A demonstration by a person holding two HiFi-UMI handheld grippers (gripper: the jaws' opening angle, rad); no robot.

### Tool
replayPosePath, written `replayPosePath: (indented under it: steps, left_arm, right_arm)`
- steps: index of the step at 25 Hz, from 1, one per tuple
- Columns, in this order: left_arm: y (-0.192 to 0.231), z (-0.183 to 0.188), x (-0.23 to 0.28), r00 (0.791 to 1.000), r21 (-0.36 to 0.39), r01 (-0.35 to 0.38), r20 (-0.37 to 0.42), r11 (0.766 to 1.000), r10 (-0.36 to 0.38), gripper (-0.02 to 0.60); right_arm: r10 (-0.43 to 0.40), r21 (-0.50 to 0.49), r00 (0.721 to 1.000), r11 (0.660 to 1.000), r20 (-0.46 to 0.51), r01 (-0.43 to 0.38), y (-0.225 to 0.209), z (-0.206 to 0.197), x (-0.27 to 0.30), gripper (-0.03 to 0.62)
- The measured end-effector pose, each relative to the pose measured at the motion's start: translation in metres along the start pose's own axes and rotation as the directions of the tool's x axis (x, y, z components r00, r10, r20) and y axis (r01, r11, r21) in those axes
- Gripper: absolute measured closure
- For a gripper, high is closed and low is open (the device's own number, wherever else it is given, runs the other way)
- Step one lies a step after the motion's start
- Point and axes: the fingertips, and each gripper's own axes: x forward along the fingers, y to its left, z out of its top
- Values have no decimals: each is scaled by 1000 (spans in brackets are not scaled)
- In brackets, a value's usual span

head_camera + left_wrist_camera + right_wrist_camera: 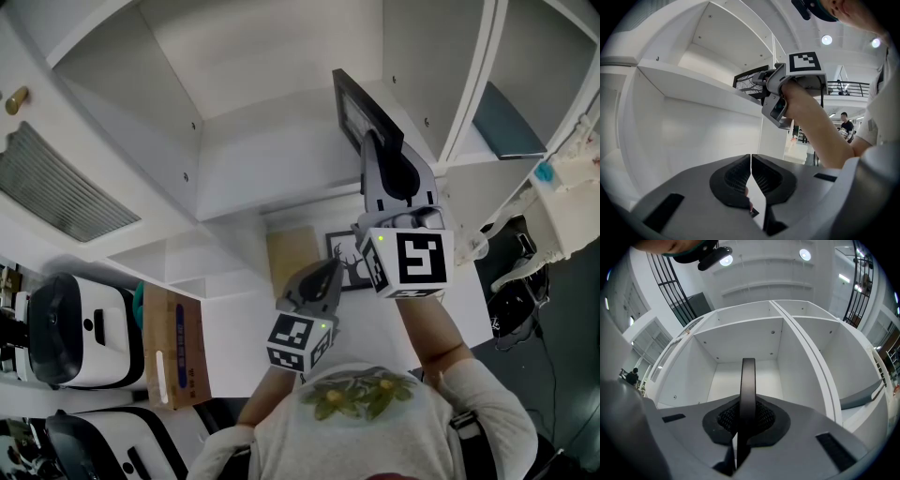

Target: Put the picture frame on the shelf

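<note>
Right gripper (379,150) holds the picture frame (360,108) up at the white shelf (281,164); left gripper (324,274) is low, clenched on nothing.

Head view: the right arm stretches up and away, with the frame gripped by its near edge at the mouth of a shelf compartment. The left gripper sits near the person's chest. Left gripper view: its jaws are pressed together with nothing between them. Beyond, the frame stands over the front edge of a shelf board, and I cannot tell whether it touches. Right gripper view: the jaws are clamped on the frame, seen edge-on and pointing into the middle compartment. A flat grey slab (858,399) lies in the compartment to the right.
</note>
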Motion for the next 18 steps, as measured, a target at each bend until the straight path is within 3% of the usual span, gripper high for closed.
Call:
replayPosePath:
  steps: [18]
  left_arm:
    - [0,-2,2,1000,-7,10,-2,1000,-10,548]
  right_arm:
    - [-1,-29,999,1000,-42,0,3,-6,9,557]
